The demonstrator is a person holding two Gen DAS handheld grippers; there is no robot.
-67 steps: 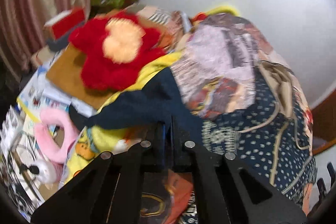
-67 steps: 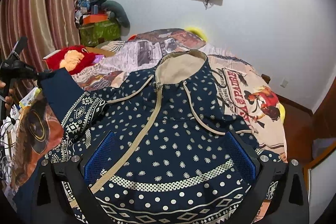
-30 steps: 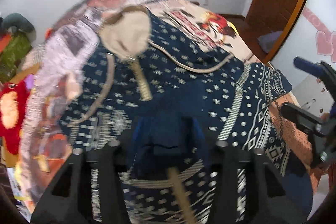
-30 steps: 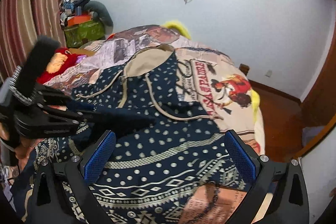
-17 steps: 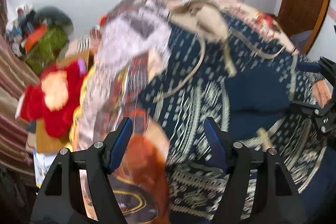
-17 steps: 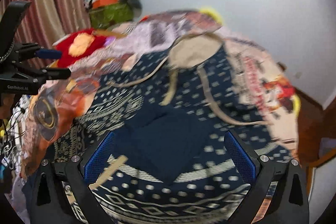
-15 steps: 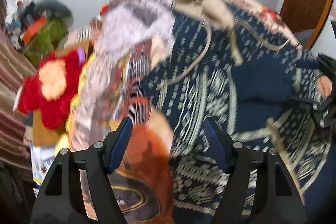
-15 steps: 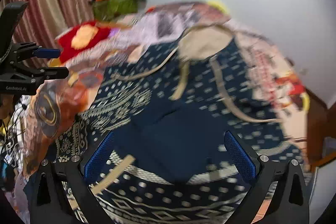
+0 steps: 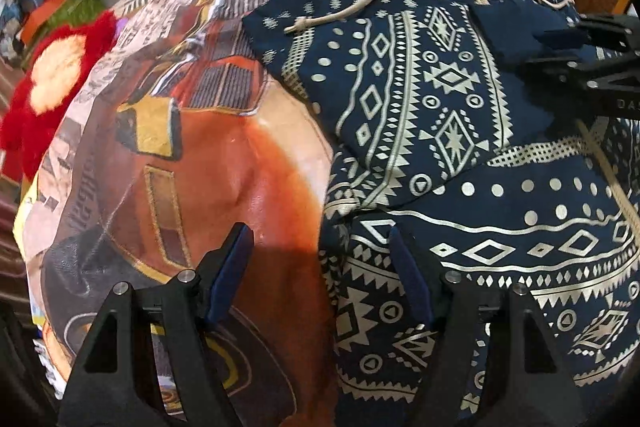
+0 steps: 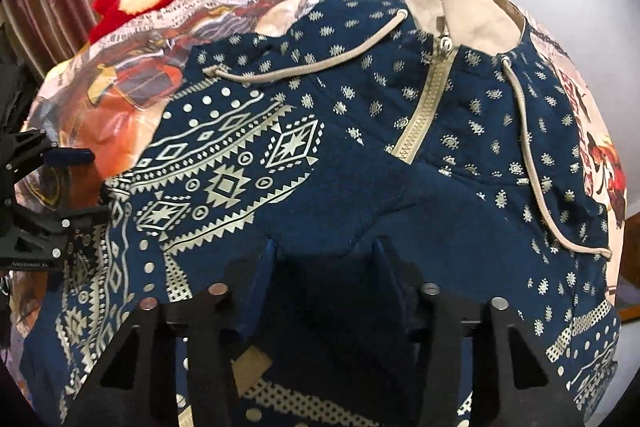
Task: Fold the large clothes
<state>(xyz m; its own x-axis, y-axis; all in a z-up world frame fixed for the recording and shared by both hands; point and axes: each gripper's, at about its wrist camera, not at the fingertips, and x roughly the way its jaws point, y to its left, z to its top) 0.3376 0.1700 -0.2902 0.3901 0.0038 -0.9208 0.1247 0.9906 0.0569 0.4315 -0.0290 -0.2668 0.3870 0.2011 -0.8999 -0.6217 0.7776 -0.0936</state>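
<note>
- The hoodie (image 10: 400,131), navy with cream tribal print, lies spread face up on the bed (image 9: 248,187), filling its middle and the near edge.
- Its long axis runs from the beige-lined hood (image 10: 468,11), toward the far edge of the bed, down to the hem at the near edge; the zipper (image 10: 424,111) follows that line.
- One patterned sleeve (image 10: 224,171) is laid across the chest, apparently so the garment narrows before being folded lengthwise.
- The right gripper (image 10: 324,267) points steeply down over the plain navy cuff end of that sleeve; its jaws are closing, with dark cloth between the pads. Whether the pads press yet cannot be told.
- The left gripper (image 9: 320,271) straddles the hoodie's side edge, one finger over the bedspread and one over the fabric; its jaws stand fairly wide and grip nothing.
- Judgement: both grippers appear placed for the next fold of the body.
- A red plush toy (image 9: 52,75) lies by the bed's far side.
</note>
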